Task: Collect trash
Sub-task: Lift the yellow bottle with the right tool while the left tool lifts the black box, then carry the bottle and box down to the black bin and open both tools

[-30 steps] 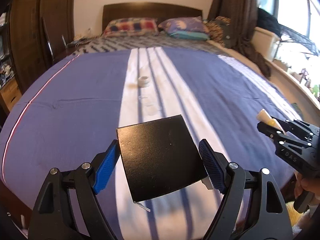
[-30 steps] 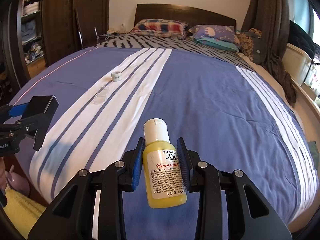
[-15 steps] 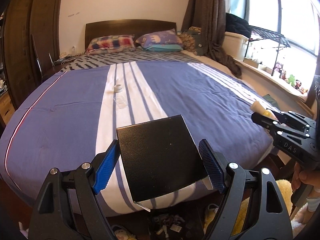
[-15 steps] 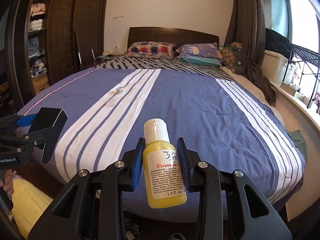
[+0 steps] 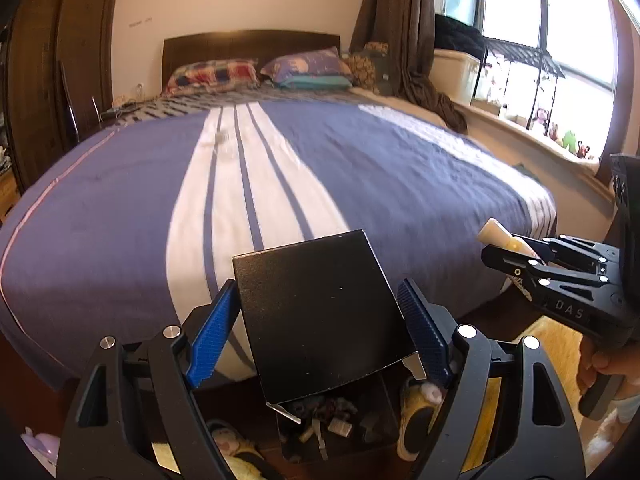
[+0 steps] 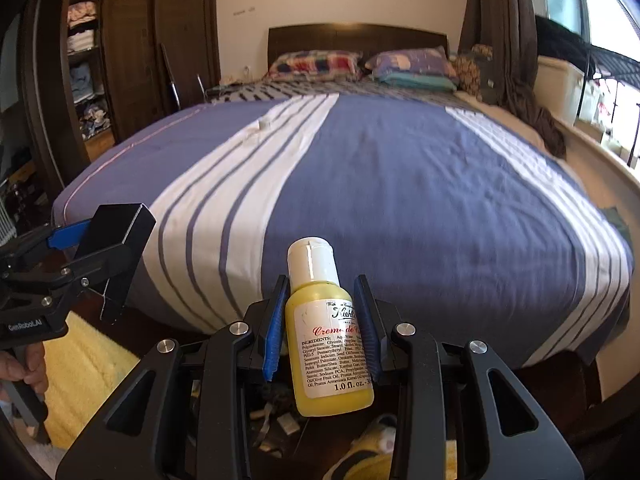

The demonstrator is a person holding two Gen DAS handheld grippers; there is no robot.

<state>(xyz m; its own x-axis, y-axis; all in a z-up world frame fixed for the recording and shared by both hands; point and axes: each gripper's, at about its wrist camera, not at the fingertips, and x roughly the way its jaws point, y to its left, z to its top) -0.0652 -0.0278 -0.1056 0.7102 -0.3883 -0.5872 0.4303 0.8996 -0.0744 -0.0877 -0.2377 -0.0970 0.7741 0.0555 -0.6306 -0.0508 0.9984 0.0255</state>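
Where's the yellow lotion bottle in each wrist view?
Left wrist: yellow lotion bottle at the right edge, only its pale cap end poking out of the right hand-held gripper.
Right wrist: bottle bottom centre, clamped between the blue pads, label facing the camera.
Shared landmark: the dark headboard behind the pillows.

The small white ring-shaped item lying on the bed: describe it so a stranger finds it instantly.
Start at the big blue bedspread and follow its white striped band toward the pillows. The small white ring-shaped item lies there, beside a blurry clear scrap; it alone is opaque white.
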